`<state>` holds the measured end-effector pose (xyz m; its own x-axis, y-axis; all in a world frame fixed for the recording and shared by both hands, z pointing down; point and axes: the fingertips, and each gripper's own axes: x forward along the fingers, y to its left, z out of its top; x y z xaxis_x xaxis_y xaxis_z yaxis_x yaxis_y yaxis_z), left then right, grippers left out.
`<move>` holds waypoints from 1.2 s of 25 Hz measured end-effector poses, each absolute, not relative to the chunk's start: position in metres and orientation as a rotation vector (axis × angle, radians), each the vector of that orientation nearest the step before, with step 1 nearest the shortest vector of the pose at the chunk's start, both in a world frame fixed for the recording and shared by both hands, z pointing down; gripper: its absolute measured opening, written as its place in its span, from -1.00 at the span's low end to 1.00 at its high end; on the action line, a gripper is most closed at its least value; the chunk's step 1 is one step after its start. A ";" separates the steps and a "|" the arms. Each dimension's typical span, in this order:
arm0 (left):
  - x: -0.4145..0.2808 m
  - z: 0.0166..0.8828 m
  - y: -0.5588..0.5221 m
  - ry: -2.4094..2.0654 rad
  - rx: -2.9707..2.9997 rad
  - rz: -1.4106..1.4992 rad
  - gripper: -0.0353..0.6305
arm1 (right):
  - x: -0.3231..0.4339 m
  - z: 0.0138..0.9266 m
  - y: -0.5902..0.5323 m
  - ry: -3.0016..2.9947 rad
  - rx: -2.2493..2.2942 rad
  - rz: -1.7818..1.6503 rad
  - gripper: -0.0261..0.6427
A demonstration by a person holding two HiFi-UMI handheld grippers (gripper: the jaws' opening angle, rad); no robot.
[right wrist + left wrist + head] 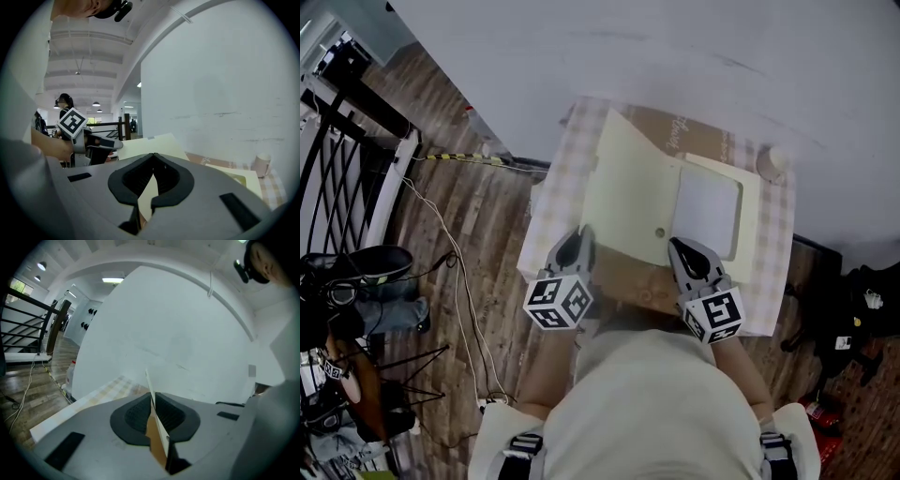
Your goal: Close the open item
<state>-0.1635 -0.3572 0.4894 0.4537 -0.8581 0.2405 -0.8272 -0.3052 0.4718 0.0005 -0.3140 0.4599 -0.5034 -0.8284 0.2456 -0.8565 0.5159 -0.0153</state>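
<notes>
A cream folder (630, 184) lies open on the checked tablecloth (551, 201), its cover raised at the near side, with a small round snap (660, 232) close to the cover's near edge. A white sheet (709, 206) lies in the folder's right half. My left gripper (578, 244) is shut on the near left edge of the cover (158, 426), whose thin edge stands between the pads. My right gripper (683, 253) is shut on the cover's near right edge (149, 191). In the right gripper view, the left gripper (102, 144) shows to the left, beside the cover.
Brown cardboard (686, 131) lies under the folder at the back. A small white cup (772, 161) stands at the table's far right corner. A white wall rises right behind the table. Cables (455, 262) run over the wood floor at the left, near a black railing (337, 159).
</notes>
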 end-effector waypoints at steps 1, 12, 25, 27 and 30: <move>-0.160 0.485 -0.356 -1.415 2.179 -0.075 -0.81 | 0.003 0.459 -0.313 -2.557 1.429 0.194 -0.92; -0.102 0.443 -0.330 -1.590 2.218 -0.099 -0.84 | 0.068 0.443 -0.295 -2.626 1.361 0.156 -0.92; -0.007 0.414 -0.295 -1.702 2.409 0.073 -0.84 | 0.146 0.436 -0.269 -2.659 1.360 0.141 -0.92; 0.007 0.412 -0.292 -1.708 2.429 0.095 -0.84 | 0.157 0.436 -0.265 -2.660 1.358 0.141 -0.92; 0.027 0.411 -0.287 -1.699 2.444 0.114 -0.84 | 0.173 0.436 -0.261 -2.661 1.361 0.140 -0.92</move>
